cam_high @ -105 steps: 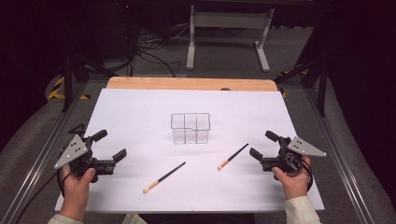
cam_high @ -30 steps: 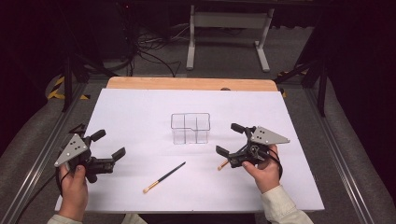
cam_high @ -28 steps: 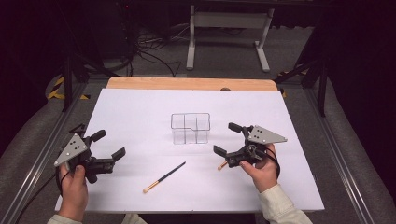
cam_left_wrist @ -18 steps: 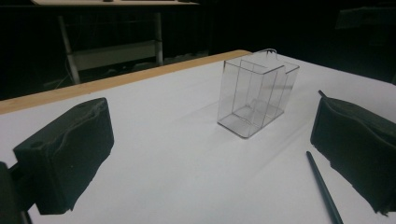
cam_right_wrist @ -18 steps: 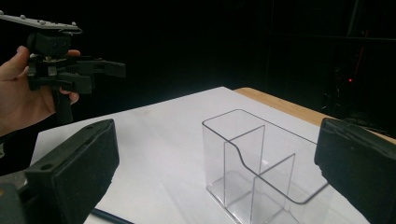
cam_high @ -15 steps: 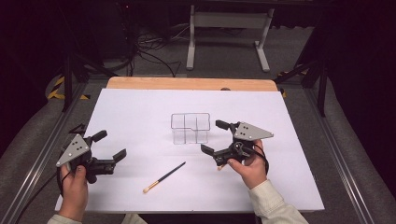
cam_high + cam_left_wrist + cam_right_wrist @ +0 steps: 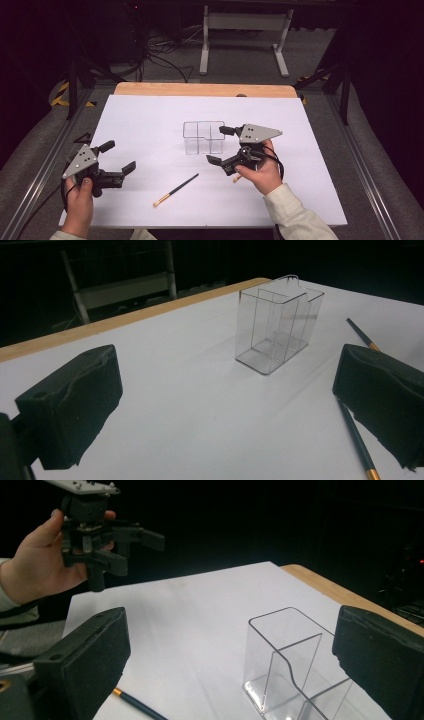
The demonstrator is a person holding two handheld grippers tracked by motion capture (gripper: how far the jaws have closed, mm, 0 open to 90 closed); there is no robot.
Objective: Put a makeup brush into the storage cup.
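Clear plastic box (image 7: 203,137) stands mid-surface, with the right gripper (image 7: 223,145) beside it, fingers spread wide and holding nothing. One brush (image 7: 176,189) lies in front; the left gripper (image 7: 117,157) waits with fingers spread too. No brush is picked up yet, so I think a gripper must next drop onto one and close.

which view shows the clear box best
The left gripper view: the clear box stands whole, dividers visible. The high view shows it small; the right gripper view cuts off its base.
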